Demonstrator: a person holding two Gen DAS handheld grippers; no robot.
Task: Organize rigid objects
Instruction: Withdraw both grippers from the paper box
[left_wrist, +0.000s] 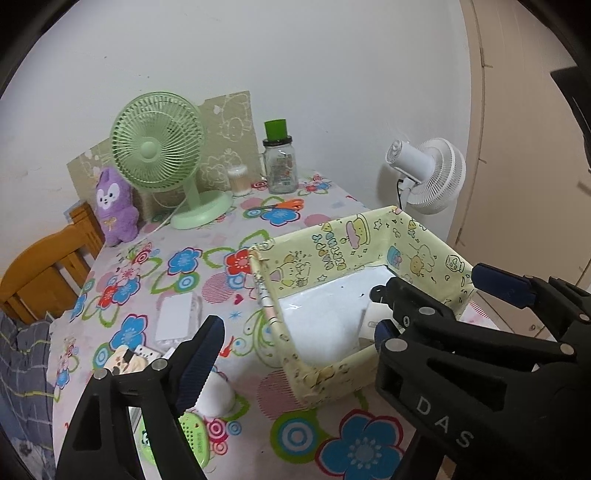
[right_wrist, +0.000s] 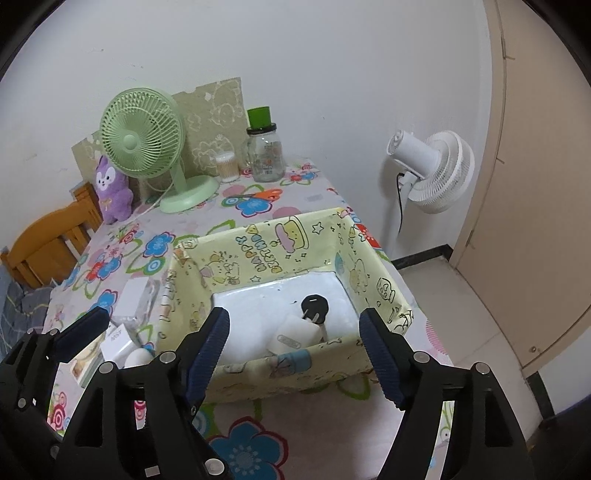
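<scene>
Both grippers hang empty, jaws apart, over the floral desk (right_wrist: 295, 417): the right gripper (right_wrist: 295, 354) above the yellow box (right_wrist: 258, 258), which holds a white charger (right_wrist: 291, 336); the left gripper (left_wrist: 295, 347) beside it.

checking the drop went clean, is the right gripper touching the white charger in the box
Apart. The right wrist view shows the right gripper open above the box's near wall, with the white charger lying free inside.
</scene>
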